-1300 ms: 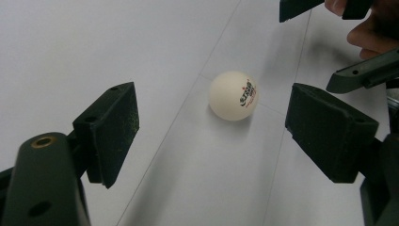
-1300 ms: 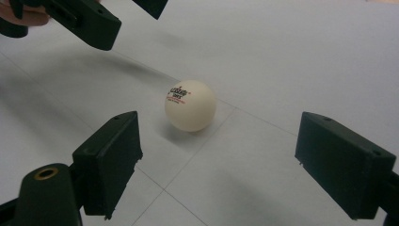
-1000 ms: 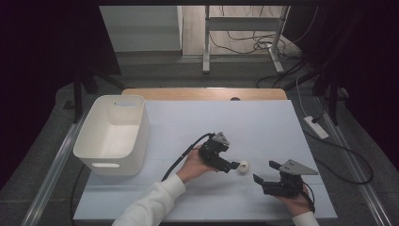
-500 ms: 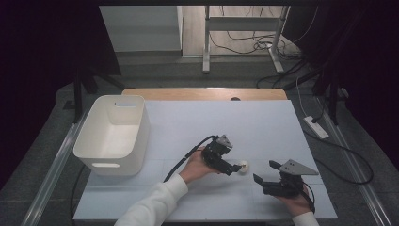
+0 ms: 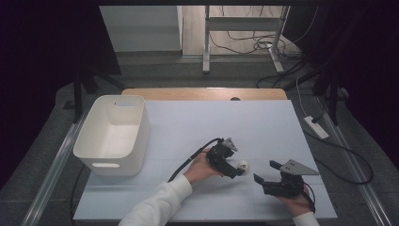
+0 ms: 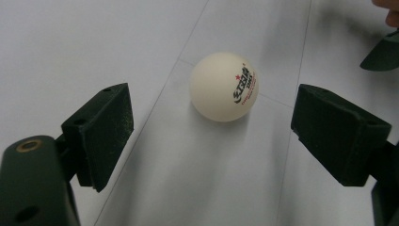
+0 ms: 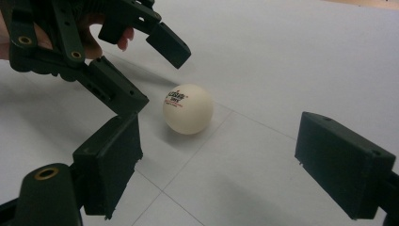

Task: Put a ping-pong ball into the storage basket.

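Bracketing the small white table-tennis ball (image 6: 224, 86), left gripper (image 6: 211, 136) jaws have just been opening, touching nothing. Ball lies just ahead of them. Right gripper (image 7: 221, 165) open, farther off.

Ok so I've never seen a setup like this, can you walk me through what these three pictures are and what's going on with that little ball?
A person sits at a table and holds a hand tool in each hand; each tool ends in a two-jawed claw. The wide picture comes from a fixed camera above, looking down. In it the left claw is at the middle and the right claw is beside it. The two close-ups come from cameras riding on the claws, looking along their black jaws.

On the white surface lie a table tennis ball with printed lettering and, at the far left, a white plastic bin. Nothing is held. The left claw's jaws have just been opening, and the ball sits on the table just ahead of them, untouched. The right claw is open too, pointing at the ball.
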The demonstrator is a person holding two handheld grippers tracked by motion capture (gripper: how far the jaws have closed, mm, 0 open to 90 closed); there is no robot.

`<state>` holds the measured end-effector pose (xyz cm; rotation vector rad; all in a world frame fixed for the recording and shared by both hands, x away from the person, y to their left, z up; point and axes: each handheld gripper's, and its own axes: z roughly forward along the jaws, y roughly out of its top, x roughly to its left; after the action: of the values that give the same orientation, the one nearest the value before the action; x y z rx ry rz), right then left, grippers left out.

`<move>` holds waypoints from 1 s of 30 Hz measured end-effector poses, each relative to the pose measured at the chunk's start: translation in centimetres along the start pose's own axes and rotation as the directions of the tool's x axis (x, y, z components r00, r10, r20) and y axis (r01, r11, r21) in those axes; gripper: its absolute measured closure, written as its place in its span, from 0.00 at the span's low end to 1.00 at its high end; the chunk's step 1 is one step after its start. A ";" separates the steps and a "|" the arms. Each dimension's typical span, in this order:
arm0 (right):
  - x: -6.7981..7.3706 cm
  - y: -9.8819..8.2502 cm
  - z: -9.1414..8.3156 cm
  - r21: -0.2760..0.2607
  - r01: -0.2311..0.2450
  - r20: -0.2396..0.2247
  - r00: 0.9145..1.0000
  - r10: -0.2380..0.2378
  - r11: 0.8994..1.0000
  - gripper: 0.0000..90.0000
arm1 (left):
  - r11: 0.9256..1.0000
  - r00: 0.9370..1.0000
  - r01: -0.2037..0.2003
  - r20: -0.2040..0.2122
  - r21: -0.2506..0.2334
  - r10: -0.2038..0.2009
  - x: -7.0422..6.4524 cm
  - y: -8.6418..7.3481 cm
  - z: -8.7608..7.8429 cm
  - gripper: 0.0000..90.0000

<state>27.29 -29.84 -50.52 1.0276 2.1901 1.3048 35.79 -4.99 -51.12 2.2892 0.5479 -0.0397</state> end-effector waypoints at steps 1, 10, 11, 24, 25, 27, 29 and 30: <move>0.0 0.0 0.0 0.000 0.000 0.001 1.000 0.000 1.000 0.16 | 1.000 1.000 -0.006 0.002 0.006 0.006 0.0 0.0 0.1 0.16; 0.0 0.0 0.0 0.003 0.002 0.001 1.000 -0.002 1.000 0.16 | 0.999 1.000 -0.025 0.004 0.030 0.025 -0.2 0.3 1.1 0.16; 0.0 0.0 0.0 0.002 0.001 0.002 1.000 -0.001 1.000 0.16 | 0.999 1.000 -0.025 0.003 0.032 0.025 -0.2 0.4 1.2 0.16; 0.0 0.0 0.0 0.004 -0.001 0.002 1.000 0.001 1.000 0.16 | 0.999 1.000 -0.024 0.008 0.045 0.024 -0.1 1.0 2.1 0.19; 0.0 0.0 0.0 0.004 -0.002 0.001 1.000 0.002 1.000 0.16 | 0.998 1.000 -0.026 0.008 0.052 0.025 0.0 1.0 2.2 0.20; 0.0 0.0 0.0 0.004 -0.001 0.001 1.000 0.001 1.000 0.16 | 0.998 1.000 -0.028 0.013 0.053 0.027 0.0 1.0 2.3 0.23; 0.0 -0.1 0.0 0.004 -0.001 0.002 1.000 0.001 1.000 0.16 | 0.998 0.999 -0.032 0.027 0.063 0.030 0.0 0.9 2.5 0.24; 0.0 -0.1 0.0 0.005 -0.001 0.002 1.000 0.001 1.000 0.16 | 0.997 0.999 -0.039 0.030 0.067 0.037 0.0 0.9 2.6 0.27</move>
<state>27.28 -29.87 -50.58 1.0321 2.1925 1.2987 36.52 -7.32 -52.40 2.3602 0.4945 -0.0739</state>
